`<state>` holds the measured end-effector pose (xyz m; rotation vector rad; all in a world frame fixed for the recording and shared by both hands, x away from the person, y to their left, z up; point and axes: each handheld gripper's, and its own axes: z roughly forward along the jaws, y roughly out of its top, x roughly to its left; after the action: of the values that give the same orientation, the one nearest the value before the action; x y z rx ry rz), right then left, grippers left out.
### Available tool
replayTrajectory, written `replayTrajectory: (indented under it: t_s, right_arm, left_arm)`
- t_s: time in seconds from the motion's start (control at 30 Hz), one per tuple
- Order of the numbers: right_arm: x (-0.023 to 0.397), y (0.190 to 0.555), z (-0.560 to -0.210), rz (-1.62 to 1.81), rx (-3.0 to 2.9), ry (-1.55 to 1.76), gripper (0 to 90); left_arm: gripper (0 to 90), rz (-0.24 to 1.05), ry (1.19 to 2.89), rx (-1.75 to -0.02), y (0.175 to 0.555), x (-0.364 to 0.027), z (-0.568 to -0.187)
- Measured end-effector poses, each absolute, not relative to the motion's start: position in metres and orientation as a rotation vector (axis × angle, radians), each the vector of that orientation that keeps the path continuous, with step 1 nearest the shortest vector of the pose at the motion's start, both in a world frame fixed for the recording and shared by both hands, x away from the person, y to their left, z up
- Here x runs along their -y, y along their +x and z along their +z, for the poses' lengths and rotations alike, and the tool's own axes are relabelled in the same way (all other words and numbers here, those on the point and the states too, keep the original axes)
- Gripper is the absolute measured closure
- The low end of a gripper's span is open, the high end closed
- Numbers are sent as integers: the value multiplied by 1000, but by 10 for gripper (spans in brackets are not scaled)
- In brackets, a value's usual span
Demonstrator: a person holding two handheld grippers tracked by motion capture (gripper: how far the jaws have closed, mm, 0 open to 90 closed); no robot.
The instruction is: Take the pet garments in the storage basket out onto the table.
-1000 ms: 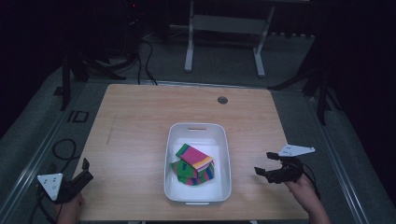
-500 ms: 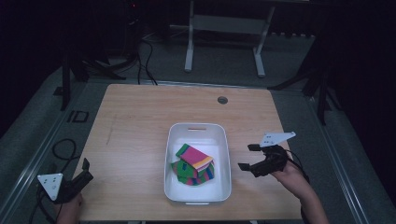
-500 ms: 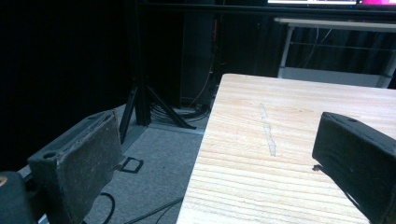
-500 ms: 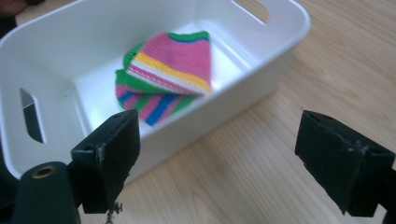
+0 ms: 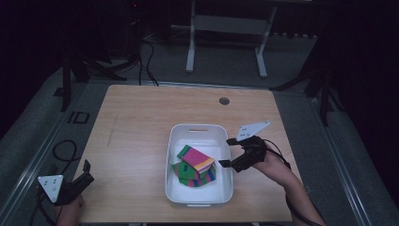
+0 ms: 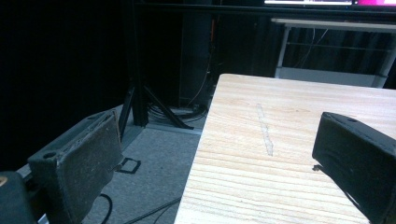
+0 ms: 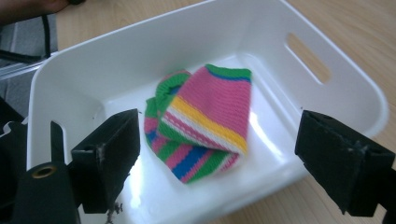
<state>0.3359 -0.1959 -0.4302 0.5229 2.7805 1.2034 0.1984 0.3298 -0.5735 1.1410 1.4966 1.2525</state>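
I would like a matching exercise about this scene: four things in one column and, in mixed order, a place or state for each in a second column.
Things:
1. striped knit cloth
2. white tub
3. left claw
4. right claw

Places or states:
A. open, at the table's near left corner
B. open, beside the tub's right rim
C. folded, lying inside the tub
D. standing on the wooden table

Pairs: 1-C, 2-D, 3-A, 4-B
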Motion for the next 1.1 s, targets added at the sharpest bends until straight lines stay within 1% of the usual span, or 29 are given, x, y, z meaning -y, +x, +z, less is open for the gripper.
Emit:
replayTrajectory:
  t_s: [0.27,0.4,0.47,0.53,0.57,0.6,0.63,0.67,0.8,1.1]
  right_arm:
    - [159,341,-438,1203,-2871,437,139]
    - [136,342,-446,1120,-2920,373,142]
    - [123,341,-450,1084,-2945,344,159]
    - [119,342,-452,1069,-2950,338,166]
    - [108,342,-456,1038,-2965,323,167]
    - [103,343,-458,1027,-2970,310,188]
    - [103,343,-458,1027,-2970,310,188]
    - [94,344,-464,995,-2977,266,215]
    - [81,345,-474,917,-3002,227,248]
    - [59,345,-502,721,-3041,208,263]
  left_arm:
    - [18,1251,1152,-1486,198,-330,-573]
    - [19,1247,1151,-1484,198,-330,-573]
    - [19,1246,1152,-1484,198,-330,-573]
    - [19,1245,1152,-1482,198,-330,-573]
    - [18,1243,1152,-1482,198,-330,-573]
    - [18,1242,1151,-1481,198,-330,-574]
    - [19,1242,1151,-1481,198,-330,-574]
    - [18,1240,1153,-1480,198,-330,-574]
    - [18,1235,1151,-1477,198,-331,-574]
    - [18,1231,1155,-1470,198,-331,-574]
